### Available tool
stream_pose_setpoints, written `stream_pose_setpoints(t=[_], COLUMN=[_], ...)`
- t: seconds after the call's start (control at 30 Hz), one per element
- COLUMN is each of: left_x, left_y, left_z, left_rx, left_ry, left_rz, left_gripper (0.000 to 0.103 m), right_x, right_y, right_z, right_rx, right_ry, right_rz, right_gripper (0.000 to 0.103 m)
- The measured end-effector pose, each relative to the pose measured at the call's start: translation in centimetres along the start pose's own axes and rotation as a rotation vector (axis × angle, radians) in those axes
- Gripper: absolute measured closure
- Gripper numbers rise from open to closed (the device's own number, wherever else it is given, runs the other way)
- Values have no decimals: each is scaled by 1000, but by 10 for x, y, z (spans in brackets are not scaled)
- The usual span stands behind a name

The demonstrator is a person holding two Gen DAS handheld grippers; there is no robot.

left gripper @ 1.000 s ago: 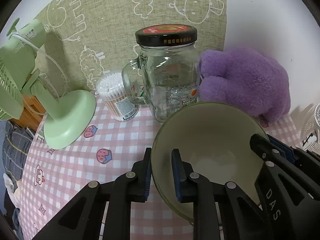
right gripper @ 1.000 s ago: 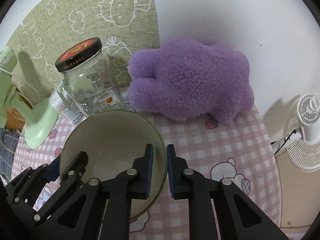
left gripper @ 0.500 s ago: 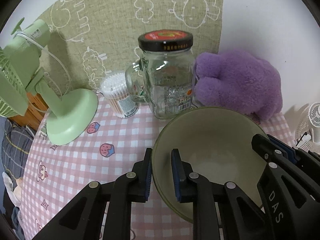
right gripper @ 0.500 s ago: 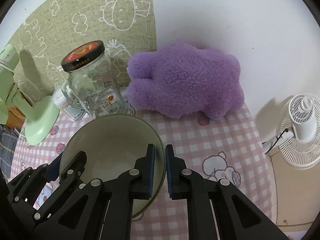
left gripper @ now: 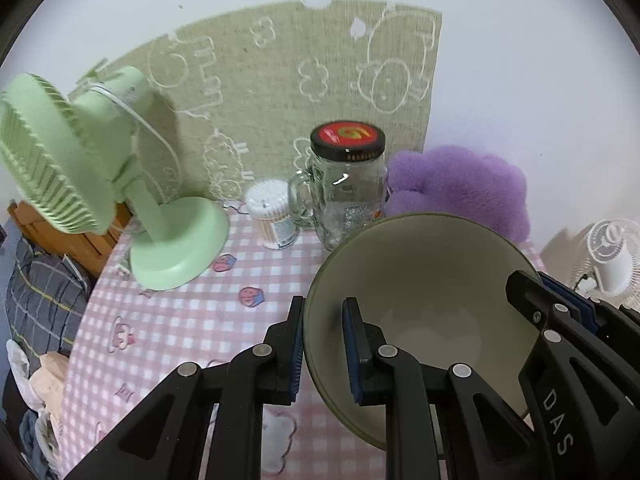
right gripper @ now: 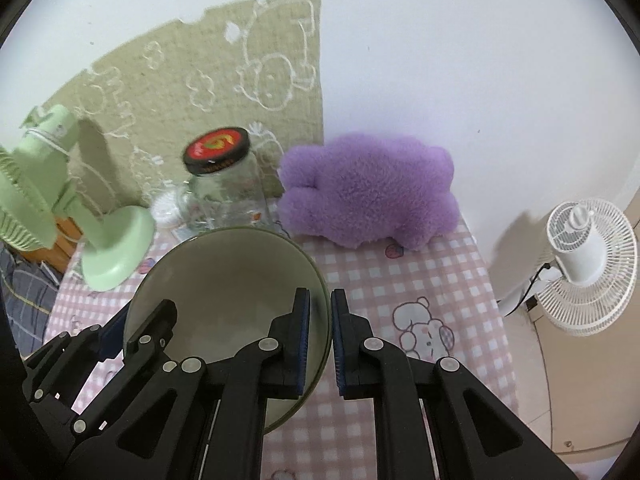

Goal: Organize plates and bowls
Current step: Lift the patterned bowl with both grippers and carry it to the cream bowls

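A large olive-green bowl with a pale inside (left gripper: 424, 280) is held in the air over the pink checked tablecloth (left gripper: 180, 320). My left gripper (left gripper: 322, 344) is shut on the bowl's left rim, one finger inside and one outside. My right gripper (right gripper: 320, 340) is shut on the bowl's right rim; the bowl also shows in the right wrist view (right gripper: 228, 280). The right gripper's body shows at the right of the left wrist view. No plates are in view.
At the back of the table stand a green desk fan (left gripper: 120, 184), a cotton swab tub (left gripper: 270, 216), a glass jar with a black lid (left gripper: 348, 184) and a purple plush toy (right gripper: 368, 192). A white floor fan (right gripper: 588, 264) stands off the table's right edge.
Both grippers have lifted the bowl up and back from the jar and plush. The things at the back now look smaller and lower.
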State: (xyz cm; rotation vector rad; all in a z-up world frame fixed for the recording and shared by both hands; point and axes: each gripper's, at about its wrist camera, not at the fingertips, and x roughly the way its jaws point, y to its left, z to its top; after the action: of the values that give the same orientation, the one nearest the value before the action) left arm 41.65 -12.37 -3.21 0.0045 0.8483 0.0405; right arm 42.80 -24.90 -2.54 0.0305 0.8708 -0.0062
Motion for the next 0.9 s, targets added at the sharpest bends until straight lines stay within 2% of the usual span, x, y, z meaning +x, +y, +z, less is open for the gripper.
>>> stream_pose_setpoints(t=[0.27,0.43,0.9], left_x=[-68,-103,-175], left_y=[19,37,84], left_z=[-19,-40,-109], left_rx=[15,-12,1], left_ry=[-60,-80,-87], left_rz=[-2,-39,-60], left_gripper=[88,88,88], right_x=[-72,-111,-196], right_y=[23,41,83], right_z=[-21,-38,-118], right_rx=[15,-1,-4], right_ry=[-55,-80,-89], right_rz=[-3,-18,-52], right_gripper=[89,89,89])
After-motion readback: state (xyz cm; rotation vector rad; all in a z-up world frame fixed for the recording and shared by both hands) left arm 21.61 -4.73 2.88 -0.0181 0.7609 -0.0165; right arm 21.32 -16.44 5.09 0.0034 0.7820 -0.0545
